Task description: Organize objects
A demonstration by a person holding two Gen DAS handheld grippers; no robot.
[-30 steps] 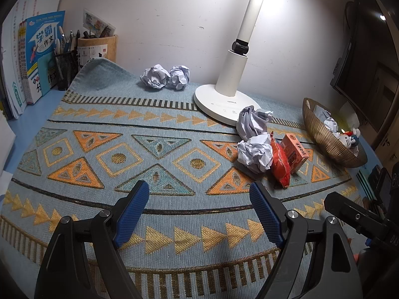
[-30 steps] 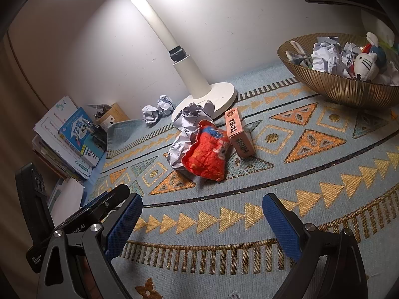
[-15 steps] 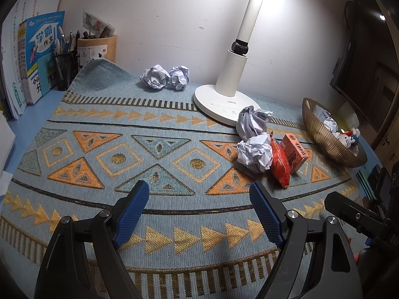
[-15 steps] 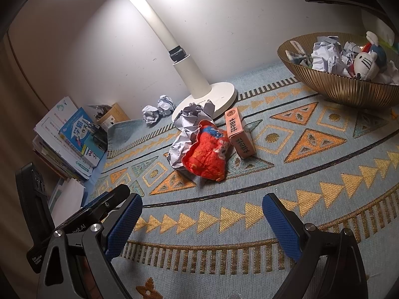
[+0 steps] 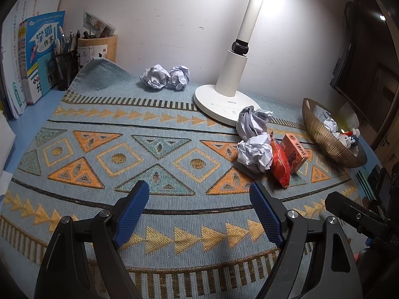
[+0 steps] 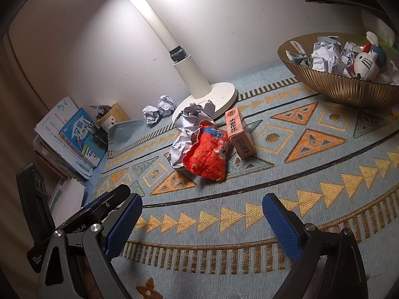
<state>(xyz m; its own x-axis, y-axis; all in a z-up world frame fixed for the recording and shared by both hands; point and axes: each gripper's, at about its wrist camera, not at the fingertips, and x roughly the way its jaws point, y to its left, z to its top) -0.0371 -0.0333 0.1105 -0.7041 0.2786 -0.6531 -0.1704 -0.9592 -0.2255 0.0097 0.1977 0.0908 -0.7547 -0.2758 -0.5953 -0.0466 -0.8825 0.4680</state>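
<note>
**Woven cloth, crumpled paper, ribbed gold bowl**

A coarse woven mat [image 6: 311, 226] lies beneath the smooth white lamp base [image 6: 222, 94]. Beside the base: crumpled paper balls [image 6: 185, 124], a crinkled glossy red wrapper [image 6: 208, 154], a matt cardboard box [image 6: 238, 133]. Nearby, a ribbed metallic-looking bowl [image 6: 331, 84].

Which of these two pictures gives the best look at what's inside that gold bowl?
The right wrist view. There the gold bowl sits close and its open top shows crumpled paper and a white plush toy. In the left wrist view the bowl is small at the right edge, seen mostly side-on, its contents barely peeking out.
</note>
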